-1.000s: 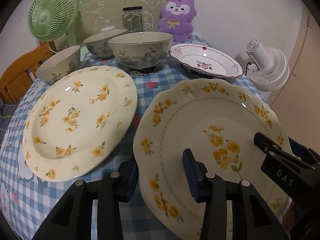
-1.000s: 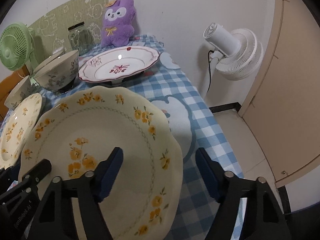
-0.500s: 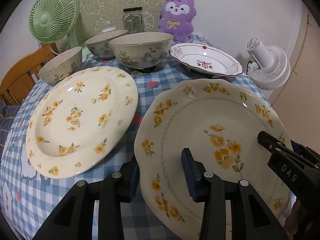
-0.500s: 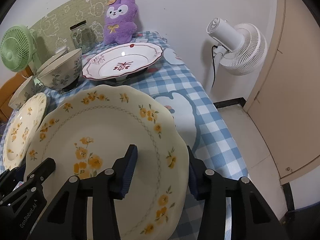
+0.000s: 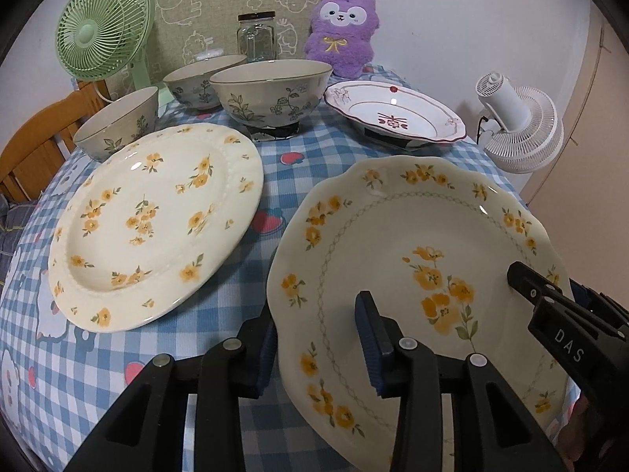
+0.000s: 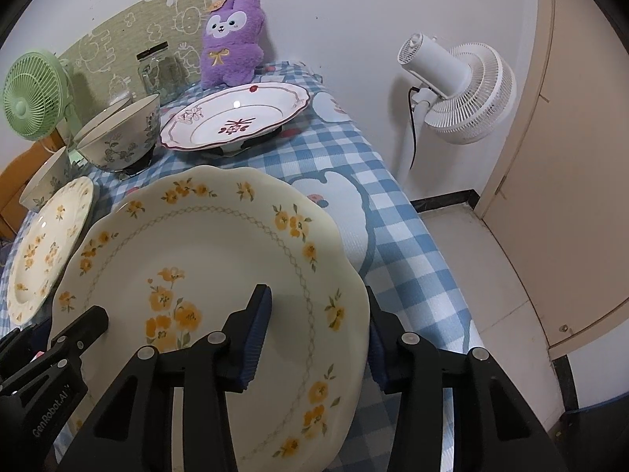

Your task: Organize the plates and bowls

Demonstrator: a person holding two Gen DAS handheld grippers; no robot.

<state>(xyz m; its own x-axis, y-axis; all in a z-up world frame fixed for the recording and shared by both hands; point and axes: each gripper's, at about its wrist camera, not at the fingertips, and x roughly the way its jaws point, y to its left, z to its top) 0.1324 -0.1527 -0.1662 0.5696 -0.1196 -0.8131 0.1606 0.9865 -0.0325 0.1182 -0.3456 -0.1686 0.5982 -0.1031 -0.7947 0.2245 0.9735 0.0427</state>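
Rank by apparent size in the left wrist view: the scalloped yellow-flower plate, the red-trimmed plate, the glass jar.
1. Scalloped yellow-flower plate, though it is nearest the camera.
2. Red-trimmed plate.
3. Glass jar, farthest back, so its true size is unsure.

Left gripper (image 5: 316, 348) fingers straddle scalloped plate (image 5: 412, 244) rim, seemingly clamped; round plate (image 5: 157, 224) beside.

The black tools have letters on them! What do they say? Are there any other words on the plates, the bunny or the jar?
"DAS": white letters on the right tool, seen from the left camera.
"GenRobot.AI": white letters on the left tool, seen from the right camera.
Bunny: orange tag on its ear, too small to read.
Red-trimmed plate: a red mark in the middle, a pattern, not readable as words.
Jar: no label.
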